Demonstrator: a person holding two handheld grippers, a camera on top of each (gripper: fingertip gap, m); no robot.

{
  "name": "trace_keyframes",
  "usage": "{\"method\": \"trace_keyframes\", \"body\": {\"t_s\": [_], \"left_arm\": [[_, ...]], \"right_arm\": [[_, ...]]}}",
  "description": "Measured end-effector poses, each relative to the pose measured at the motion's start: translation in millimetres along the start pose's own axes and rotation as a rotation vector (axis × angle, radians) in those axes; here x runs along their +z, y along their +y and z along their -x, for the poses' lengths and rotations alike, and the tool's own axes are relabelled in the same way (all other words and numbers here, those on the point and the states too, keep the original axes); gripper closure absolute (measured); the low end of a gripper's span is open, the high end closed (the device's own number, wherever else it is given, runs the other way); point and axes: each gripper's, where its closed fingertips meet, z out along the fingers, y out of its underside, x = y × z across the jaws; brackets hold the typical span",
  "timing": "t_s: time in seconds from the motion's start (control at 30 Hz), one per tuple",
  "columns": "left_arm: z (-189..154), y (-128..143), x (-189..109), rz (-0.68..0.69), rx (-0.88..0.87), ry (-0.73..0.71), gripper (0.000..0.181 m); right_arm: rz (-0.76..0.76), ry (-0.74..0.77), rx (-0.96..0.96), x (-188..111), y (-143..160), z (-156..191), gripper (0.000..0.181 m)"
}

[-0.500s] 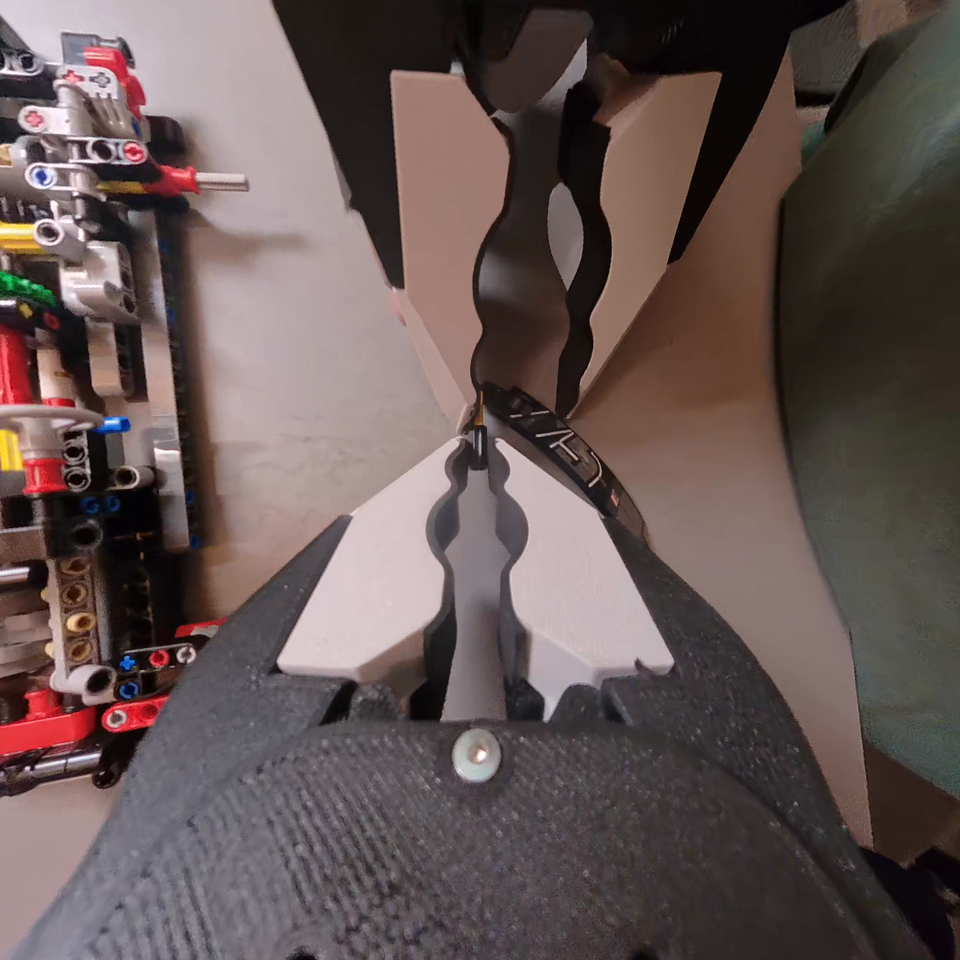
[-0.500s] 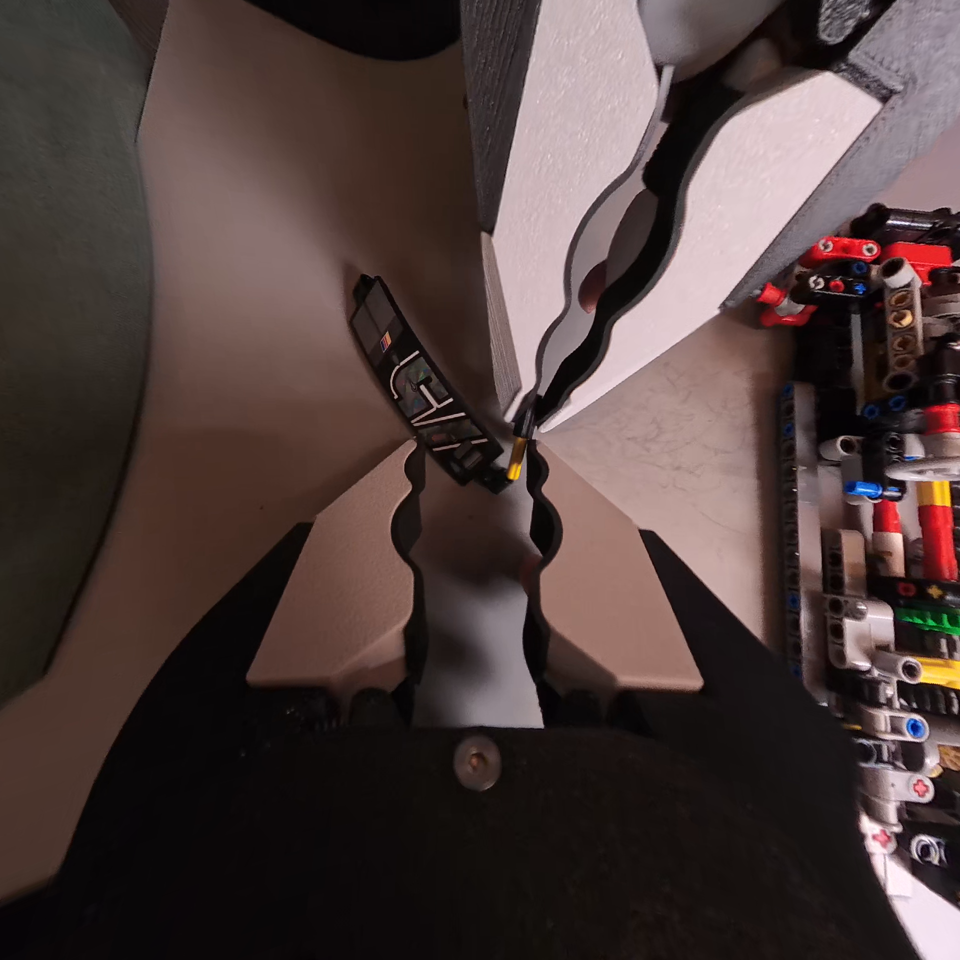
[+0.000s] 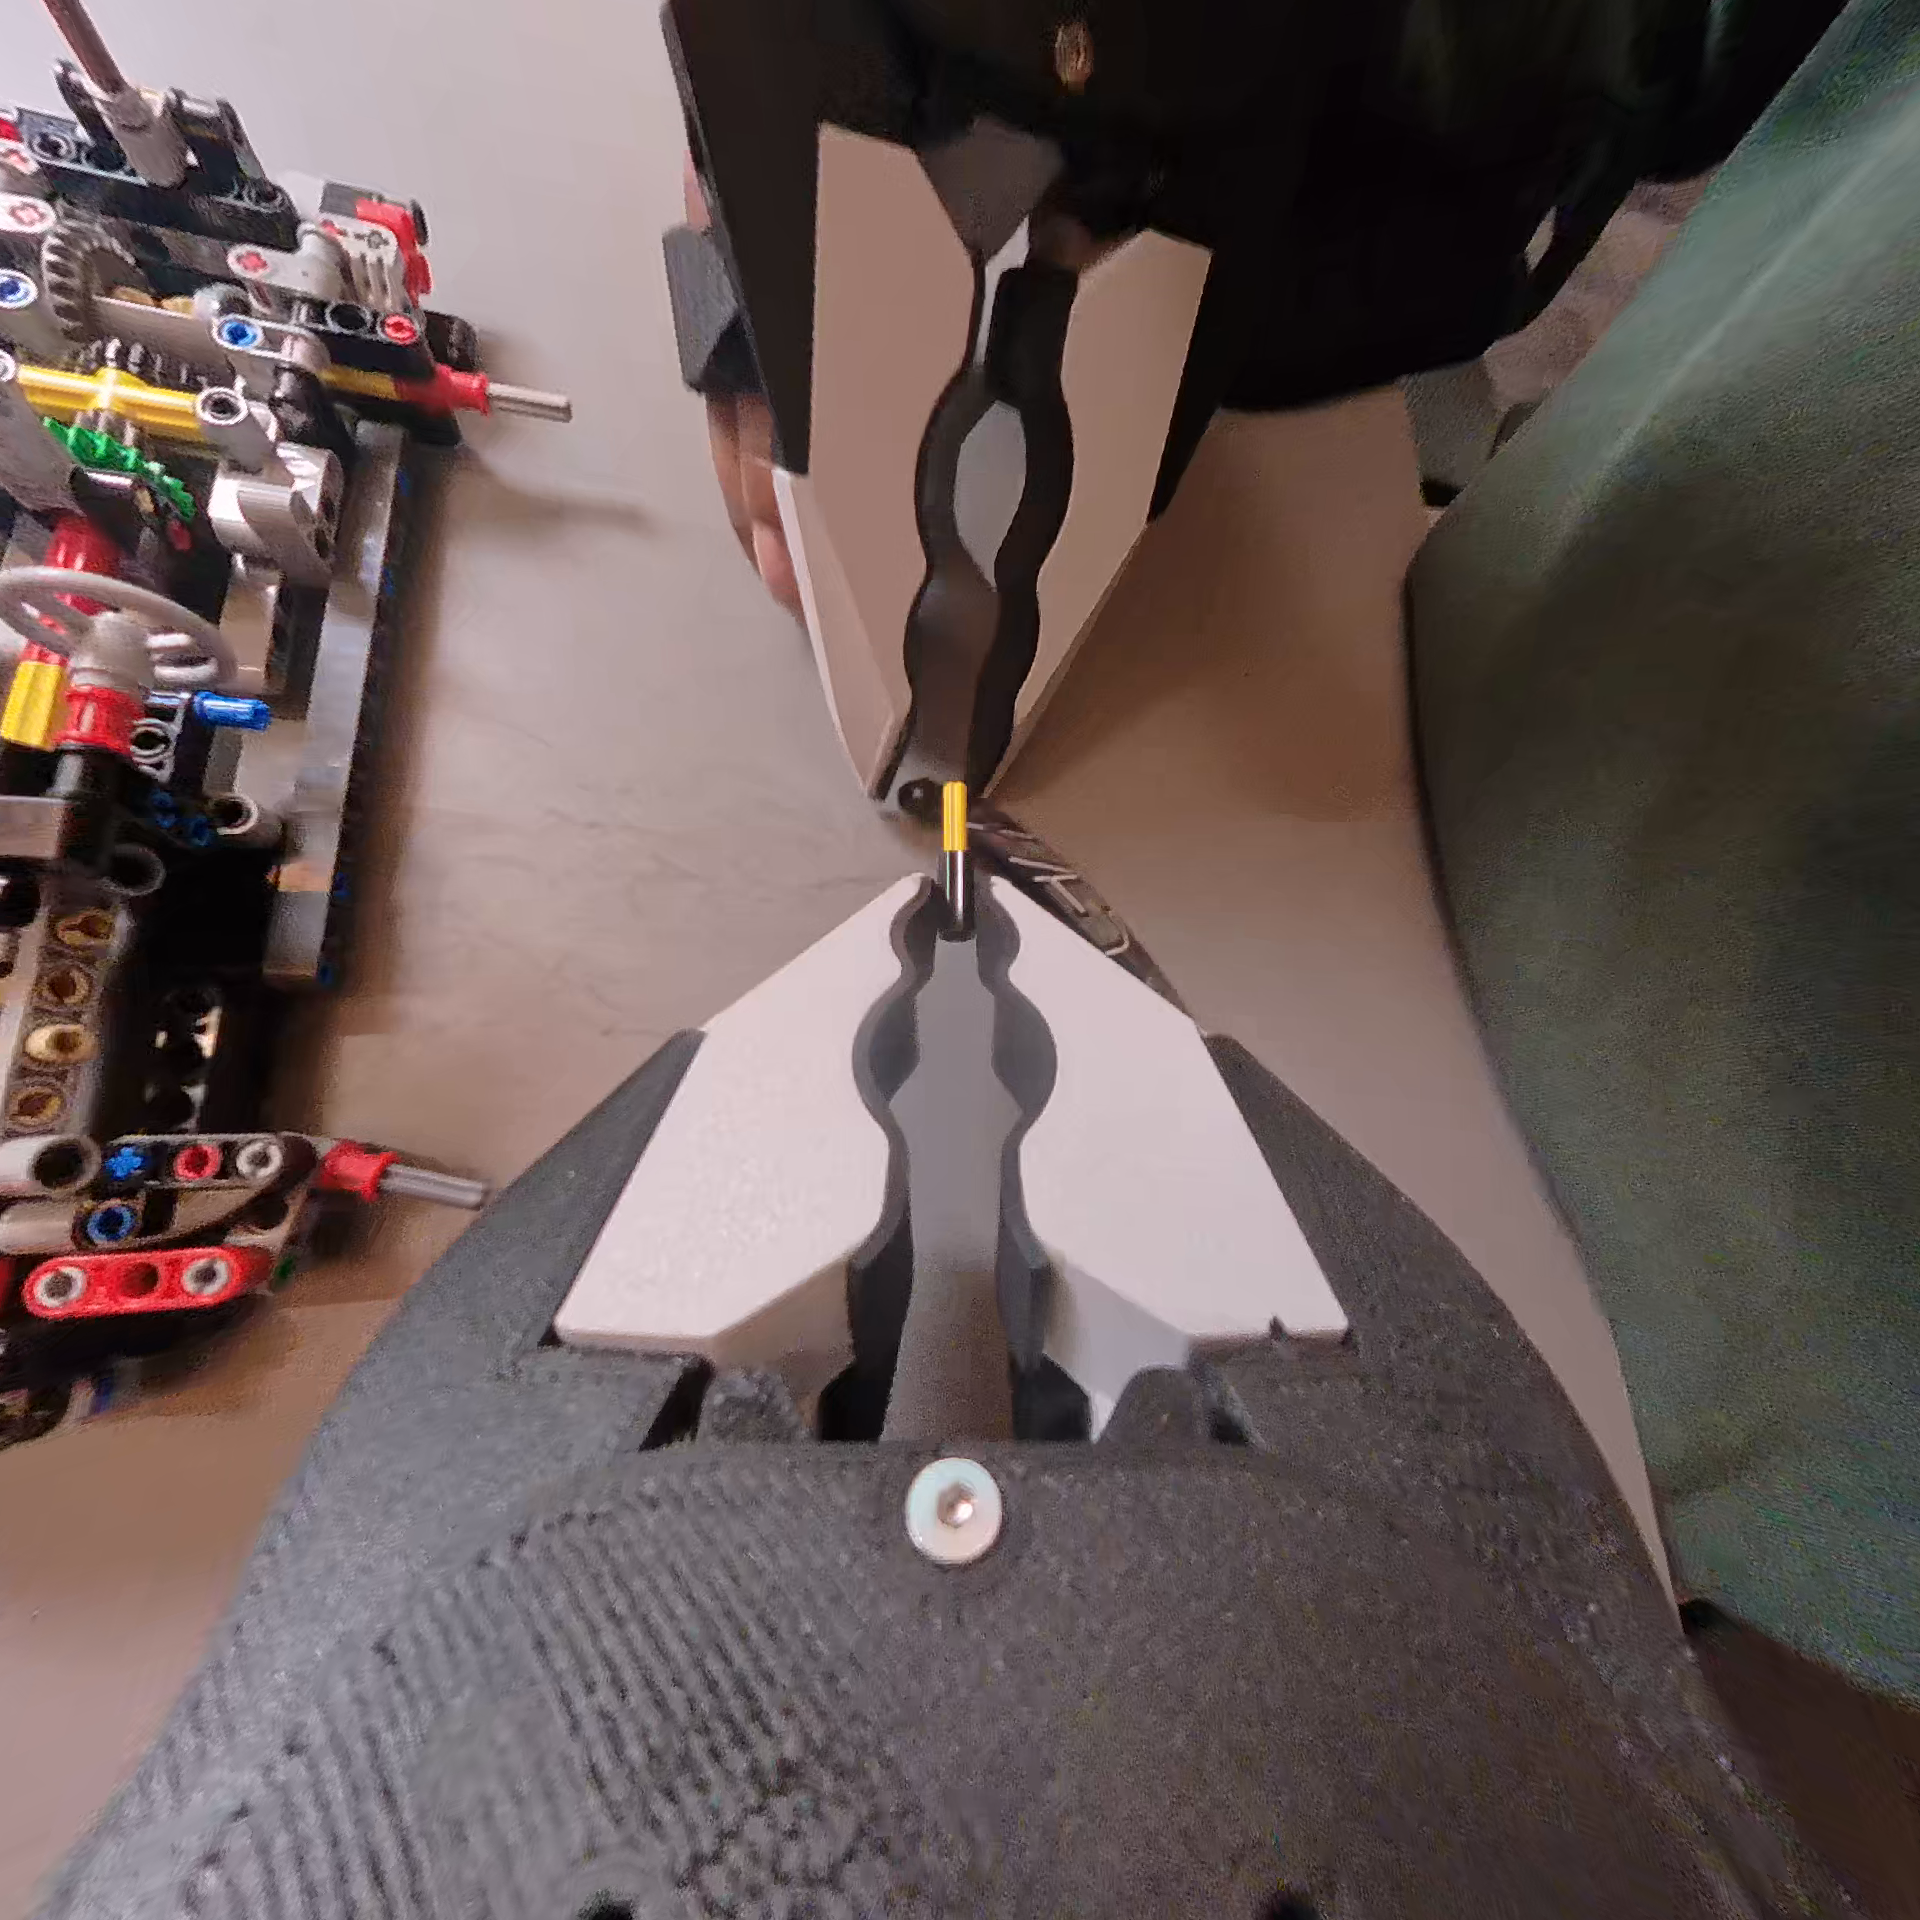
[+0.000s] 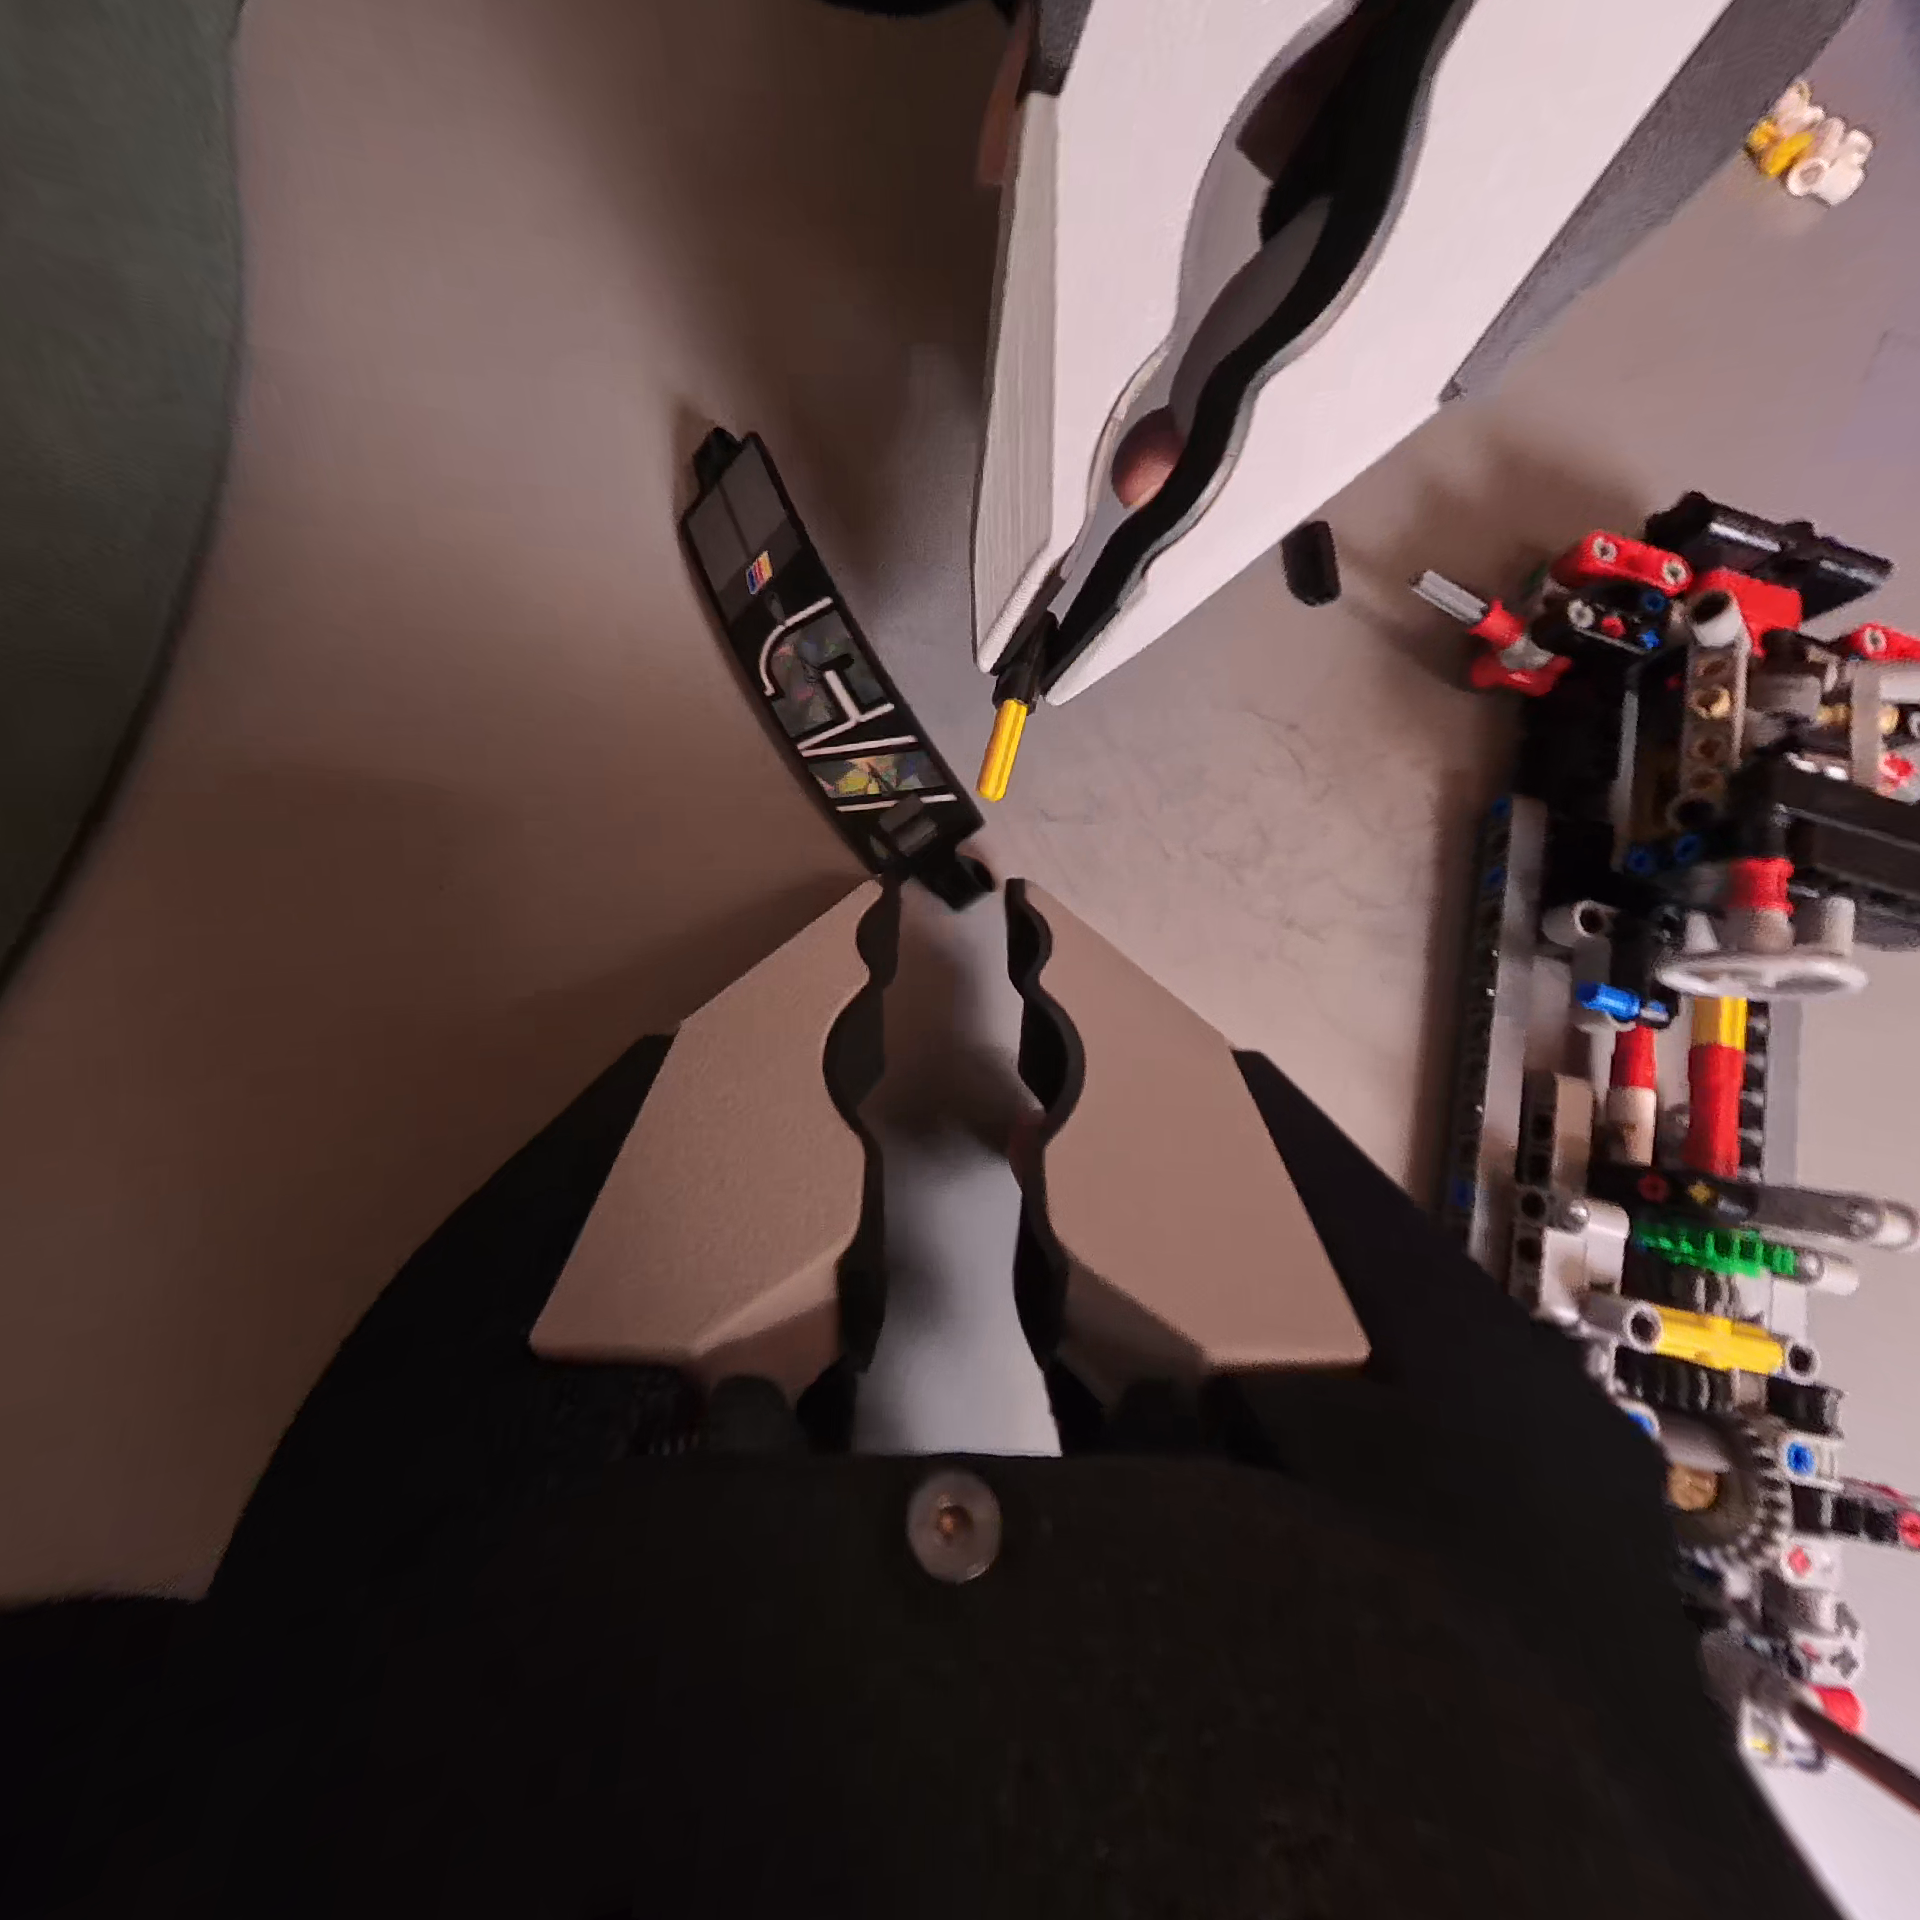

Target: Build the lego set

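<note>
Above the beige tabletop (image 4: pixel 1195 831), the yellow-and-black plastic pin (image 4: pixel 1006 743) was clamped in the left gripper (image 3: pixel 954 914). The curved black decorated panel (image 4: pixel 831 686) was pinched by the right gripper (image 4: pixel 951 888) — its end hole should be aligned squarely with the pin before pressing.

Right claw (image 4: pixel 943 891) pinches curved black panel (image 4: pixel 831 675) end; left claw (image 4: pixel 1023 665) grips yellow-tipped pin (image 4: pixel 1004 748), just apart.

Lego model (image 3: pixel 156 727): cut off at left edge in left wrist view, at right edge in right wrist view. Curved black panel (image 3: pixel 1070 904): mostly hidden behind left gripper (image 3: pixel 954 902). Pin's (image 4: pixel 1003 743) black end: hidden between that gripper's fingers. Green object (image 3: pixel 1683 935): blurred, unidentifiable.
</note>
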Motion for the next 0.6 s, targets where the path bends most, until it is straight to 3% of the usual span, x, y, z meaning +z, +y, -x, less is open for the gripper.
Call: {"method": "trace_keyframes", "body": {"t_s": [0.03, 0.27, 0.4, 0.47, 0.6], "left_arm": [[-3.5, -0.2, 0.1, -0.014, -0.007, 0.011, 0.177], [-10.5, 12.8, 4.0, -0.007, -0.021, -0.02, 0.177], [-5.1, 23.3, 4.2, 0.009, -0.01, -0.082, 0.177], [-3.5, 24.2, 0.7, -0.008, -0.02, -0.097, 0.177], [7.8, 25.7, -14.4, -0.042, -0.032, -0.173, 0.176]], "right_arm": [[0.005, -0.005, -0.022, 1.2, -1.3, 1.2, 0.171], [0.026, 0.038, -0.127, 6.0, -9.9, -16.8, 0.181], [0.036, 0.085, -0.081, 2.7, -10.9, -35.3, 0.181], [0.053, 0.108, 0.006, -1.4, -5.9, -43.1, 0.181], [-0.005, -0.076, 0.361, -12.6, -16.5, -12.9, 0.151]]}}
